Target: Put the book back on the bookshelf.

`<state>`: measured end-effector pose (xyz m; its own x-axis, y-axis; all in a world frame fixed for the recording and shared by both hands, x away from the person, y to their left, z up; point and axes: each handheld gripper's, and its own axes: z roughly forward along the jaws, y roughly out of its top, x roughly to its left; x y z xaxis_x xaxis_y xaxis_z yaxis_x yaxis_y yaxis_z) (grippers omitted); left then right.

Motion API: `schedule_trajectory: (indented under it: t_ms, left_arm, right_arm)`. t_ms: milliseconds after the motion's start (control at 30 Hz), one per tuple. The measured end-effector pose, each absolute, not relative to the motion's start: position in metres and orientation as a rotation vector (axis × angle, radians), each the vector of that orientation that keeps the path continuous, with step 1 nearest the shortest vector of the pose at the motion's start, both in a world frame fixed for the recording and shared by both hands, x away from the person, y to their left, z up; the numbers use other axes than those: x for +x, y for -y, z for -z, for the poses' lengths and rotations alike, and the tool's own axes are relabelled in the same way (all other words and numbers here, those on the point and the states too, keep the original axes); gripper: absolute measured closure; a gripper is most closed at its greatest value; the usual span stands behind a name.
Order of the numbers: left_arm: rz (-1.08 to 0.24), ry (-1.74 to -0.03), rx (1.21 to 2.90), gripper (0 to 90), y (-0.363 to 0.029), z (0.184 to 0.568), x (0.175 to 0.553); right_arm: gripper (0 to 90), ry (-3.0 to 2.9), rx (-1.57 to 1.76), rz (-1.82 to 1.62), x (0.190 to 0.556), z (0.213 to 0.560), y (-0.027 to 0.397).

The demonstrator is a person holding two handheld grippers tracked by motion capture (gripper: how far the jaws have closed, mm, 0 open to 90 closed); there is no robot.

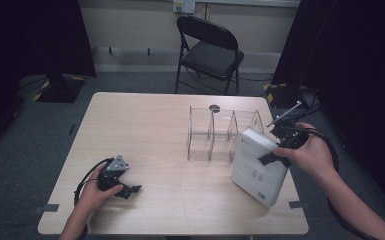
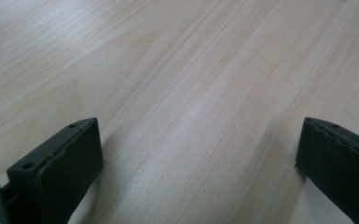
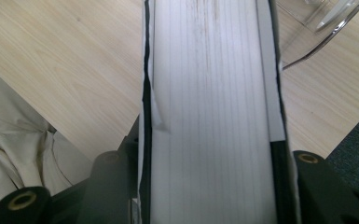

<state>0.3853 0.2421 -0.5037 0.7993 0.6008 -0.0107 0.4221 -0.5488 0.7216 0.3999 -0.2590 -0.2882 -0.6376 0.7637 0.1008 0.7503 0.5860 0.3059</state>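
A thick white book (image 1: pixel 258 167) stands tilted near the table's right front. My right gripper (image 1: pixel 276 152) is shut on it at its upper right. In the right gripper view the book's page edge (image 3: pixel 212 112) fills the space between the two black jaws, which press on both covers. My left gripper (image 1: pixel 128 189) rests low over the wooden table (image 1: pixel 145 125) at the front left. Its pads (image 2: pixel 70 163) stand wide apart over bare wood (image 2: pixel 191 93), with nothing between them.
A clear plastic divider rack (image 1: pixel 220 134) with several slots stands just behind and left of the book; its curved edge (image 3: pixel 324 32) shows in the right gripper view. A black folding chair (image 1: pixel 209 50) stands beyond the table. The table's right edge lies close to the book.
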Motion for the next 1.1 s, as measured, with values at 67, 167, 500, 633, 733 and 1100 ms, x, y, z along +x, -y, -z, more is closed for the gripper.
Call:
schedule_trajectory:
  t_ms: [67,167,500,633,733,1100]
  left_arm:
    - [-0.306,-0.751,2.232,0.0,-0.242,0.504,0.385]
    - [-0.307,-0.75,2.233,0.0,-0.242,0.504,0.385]
    - [-0.305,-0.751,2.232,0.0,-0.242,0.504,0.385]
    - [-0.306,-0.752,2.233,0.0,-0.242,0.504,0.385]
    - [-0.306,-0.752,2.233,0.0,-0.242,0.504,0.385]
    - [-0.306,-0.751,2.234,0.0,-0.242,0.504,0.385]
  right_arm:
    - [52.1,-2.757,1.315,-0.504,0.398,0.291,0.258]
    - [52.2,-2.757,1.313,-0.512,0.396,0.293,0.26]
    - [50.8,-2.767,1.267,-0.433,0.38,0.3,0.264]
    - [49.9,-2.773,1.278,-0.461,0.375,0.308,0.27]
    - [49.2,-2.757,1.287,-0.501,0.374,0.308,0.272]
    - [48.5,-2.777,1.283,-0.389,0.383,0.314,0.258]
